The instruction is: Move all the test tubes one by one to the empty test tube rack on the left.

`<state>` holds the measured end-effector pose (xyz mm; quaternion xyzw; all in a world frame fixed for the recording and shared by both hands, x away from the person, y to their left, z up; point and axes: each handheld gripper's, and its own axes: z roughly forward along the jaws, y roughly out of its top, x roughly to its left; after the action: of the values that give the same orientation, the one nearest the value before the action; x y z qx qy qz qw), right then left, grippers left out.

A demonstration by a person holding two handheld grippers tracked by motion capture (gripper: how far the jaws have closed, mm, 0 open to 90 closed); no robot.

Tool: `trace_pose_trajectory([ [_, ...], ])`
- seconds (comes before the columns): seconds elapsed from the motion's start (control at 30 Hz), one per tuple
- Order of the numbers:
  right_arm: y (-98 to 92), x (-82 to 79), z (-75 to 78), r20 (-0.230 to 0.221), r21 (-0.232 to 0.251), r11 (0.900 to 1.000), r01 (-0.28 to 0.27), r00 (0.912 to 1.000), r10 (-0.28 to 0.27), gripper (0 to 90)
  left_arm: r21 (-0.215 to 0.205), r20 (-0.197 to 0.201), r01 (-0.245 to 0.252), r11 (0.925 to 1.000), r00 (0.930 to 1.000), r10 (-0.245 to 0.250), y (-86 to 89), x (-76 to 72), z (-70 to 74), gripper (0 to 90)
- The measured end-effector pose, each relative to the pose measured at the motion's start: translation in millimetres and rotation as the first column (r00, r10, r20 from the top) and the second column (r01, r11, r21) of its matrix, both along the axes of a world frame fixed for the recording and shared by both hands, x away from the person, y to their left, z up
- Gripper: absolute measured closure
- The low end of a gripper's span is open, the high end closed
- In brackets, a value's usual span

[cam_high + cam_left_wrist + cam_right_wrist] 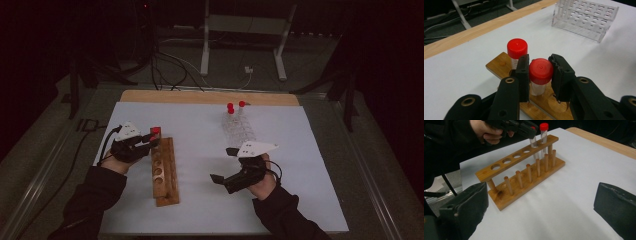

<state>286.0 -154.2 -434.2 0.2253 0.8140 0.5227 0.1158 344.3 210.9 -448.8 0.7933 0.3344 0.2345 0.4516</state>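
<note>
A wooden test-tube rack (165, 172) lies left of centre on the white sheet; its top board (516, 157) has several round holes. One red-capped clear tube (517, 50) (544, 135) stands upright in the end hole. My left gripper (539, 72) (150, 141) is shut on a second red-capped tube (540, 71), which sits tilted in the neighbouring hole (533, 143). My right gripper (223, 164) hovers open over the sheet right of the rack, its pads (466, 205) wide apart with nothing between them.
A clear plastic tube rack (239, 129) (584, 18) stands at the back of the sheet with two red-capped tubes (231, 107) at its far end. The wooden table edge (210, 97) runs behind it. Table legs and cables lie on the floor beyond.
</note>
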Motion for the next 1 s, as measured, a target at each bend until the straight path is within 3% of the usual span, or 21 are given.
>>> trace_pose_trajectory([
  [0.07,-0.9,0.0,1.0,0.004,0.005,1.0,0.001,1.0,-0.001,0.0,0.001,0.001,0.0,1.0,1.0,0.0,-0.3,-0.6,0.1,69.5],
  [0.37,-14.5,5.5,13.4,0.026,0.053,0.998,0.022,0.9994,-0.024,0.0,-0.045,0.01,0.048,0.9978,0.9988,-0.048,0.8,-17.6,11.1,28.2],
  [0.43,-18.7,9.8,16.8,0.025,0.053,0.998,0.034,0.9991,-0.035,0.0,-0.066,0.007,0.065,0.9957,0.9979,-0.065,0.5,-23.5,13.9,17.9],
  [0.6,-29.6,23.8,23.2,0.021,0.062,0.997,0.054,0.9983,-0.055,0.0,-0.115,0.002,0.124,0.9855,0.9922,-0.125,-0.6,-38.7,17.2,3.9],
  [0.73,-36.8,36.4,25.7,0.035,0.053,0.993,0.101,0.994,-0.103,0.0,-0.137,0.022,0.161,0.9774,0.987,-0.16,-0.7,-51.0,17.2,2.1],
  [0.87,-39.9,51.8,24.3,0.058,0.023,0.988,0.155,0.986,-0.157,0.0,-0.146,0.029,0.171,0.9744,0.9853,-0.168,0.7,-57.4,15.9,2.1],
  [1.0,-41.2,69.8,19.1,0.047,0.013,0.983,0.183,0.982,-0.183,0.0,-0.153,0.026,0.177,0.9723,0.9842,-0.175,2.1,-59.1,14.1,2.1],
])
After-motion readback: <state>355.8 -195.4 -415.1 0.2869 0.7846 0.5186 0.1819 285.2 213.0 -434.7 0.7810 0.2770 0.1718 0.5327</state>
